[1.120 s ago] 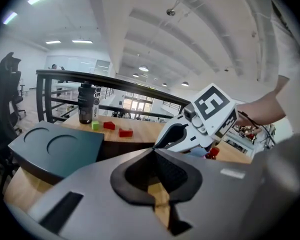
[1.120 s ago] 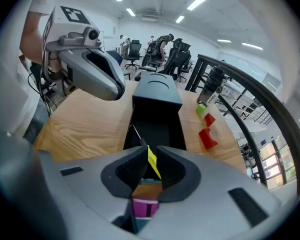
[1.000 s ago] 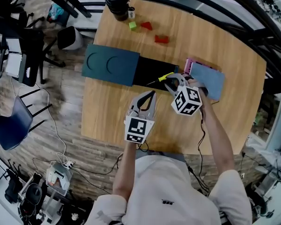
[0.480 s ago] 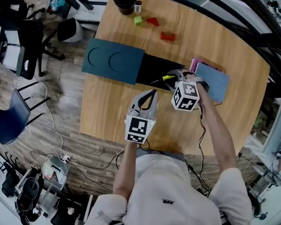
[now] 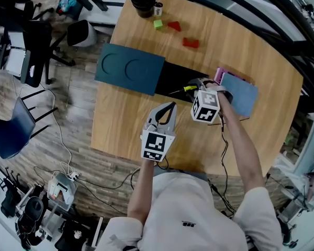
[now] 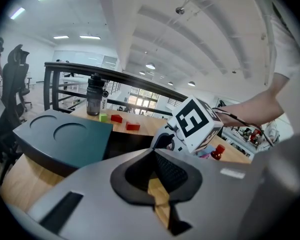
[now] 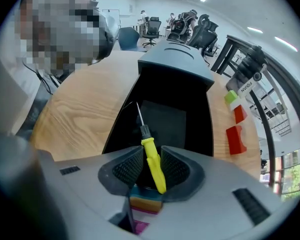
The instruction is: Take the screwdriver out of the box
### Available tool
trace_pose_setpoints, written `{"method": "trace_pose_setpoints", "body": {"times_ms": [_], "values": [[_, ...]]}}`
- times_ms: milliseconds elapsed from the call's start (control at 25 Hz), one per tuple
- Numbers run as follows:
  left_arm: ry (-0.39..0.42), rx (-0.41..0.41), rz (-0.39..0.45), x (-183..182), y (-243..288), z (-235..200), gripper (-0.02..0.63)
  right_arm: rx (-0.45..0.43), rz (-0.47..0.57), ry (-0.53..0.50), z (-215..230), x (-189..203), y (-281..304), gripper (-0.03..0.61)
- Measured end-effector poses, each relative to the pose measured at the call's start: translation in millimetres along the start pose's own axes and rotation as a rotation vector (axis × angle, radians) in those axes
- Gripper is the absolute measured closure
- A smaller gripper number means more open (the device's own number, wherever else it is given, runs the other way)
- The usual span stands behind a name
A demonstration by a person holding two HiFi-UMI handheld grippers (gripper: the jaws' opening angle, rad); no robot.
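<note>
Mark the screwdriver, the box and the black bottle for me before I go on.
screwdriver (image 7: 154,166): right gripper view, on its yellow handle.
box (image 7: 165,121): right gripper view, on its bare black floor.
black bottle (image 6: 94,98): left gripper view, on its body.

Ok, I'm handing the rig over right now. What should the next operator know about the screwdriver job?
Left gripper: shut, nothing in it, held over the table in front of the box.
Right gripper: pointing steeply down into the open black box. Its jaws have just been closing on either side of the yellow screwdriver handle, but no firm clamp shows yet.
Things: the screwdriver lies in the box, tip toward the teal lid, which sits at the box's left end in the head view.
Done: box open, right gripper lined up.
Left: finish the grip, then lift the screwdriver out.
</note>
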State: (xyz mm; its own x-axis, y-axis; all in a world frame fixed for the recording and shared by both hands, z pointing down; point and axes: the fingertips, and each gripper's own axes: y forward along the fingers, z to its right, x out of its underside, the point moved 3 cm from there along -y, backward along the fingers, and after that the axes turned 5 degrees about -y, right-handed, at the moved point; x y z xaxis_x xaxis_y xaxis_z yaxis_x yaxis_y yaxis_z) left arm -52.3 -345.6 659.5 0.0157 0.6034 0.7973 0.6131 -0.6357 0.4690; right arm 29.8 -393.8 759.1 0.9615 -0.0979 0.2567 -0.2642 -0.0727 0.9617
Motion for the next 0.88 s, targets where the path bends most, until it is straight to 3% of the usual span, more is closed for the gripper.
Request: {"method": "trace_pose_setpoints", "body": {"times_ms": [520,880], "values": [[0.033,-0.020,0.009,-10.0,-11.7,-2.2,0.601,0.038,0.047,0.064,-0.6,-5.2,-7.9,0.518],[0.076,-0.005,0.036,-24.5,-23.0,4.8,0.601,0.121,0.132,0.204,0.6,-14.6,-43.8,0.518]]}}
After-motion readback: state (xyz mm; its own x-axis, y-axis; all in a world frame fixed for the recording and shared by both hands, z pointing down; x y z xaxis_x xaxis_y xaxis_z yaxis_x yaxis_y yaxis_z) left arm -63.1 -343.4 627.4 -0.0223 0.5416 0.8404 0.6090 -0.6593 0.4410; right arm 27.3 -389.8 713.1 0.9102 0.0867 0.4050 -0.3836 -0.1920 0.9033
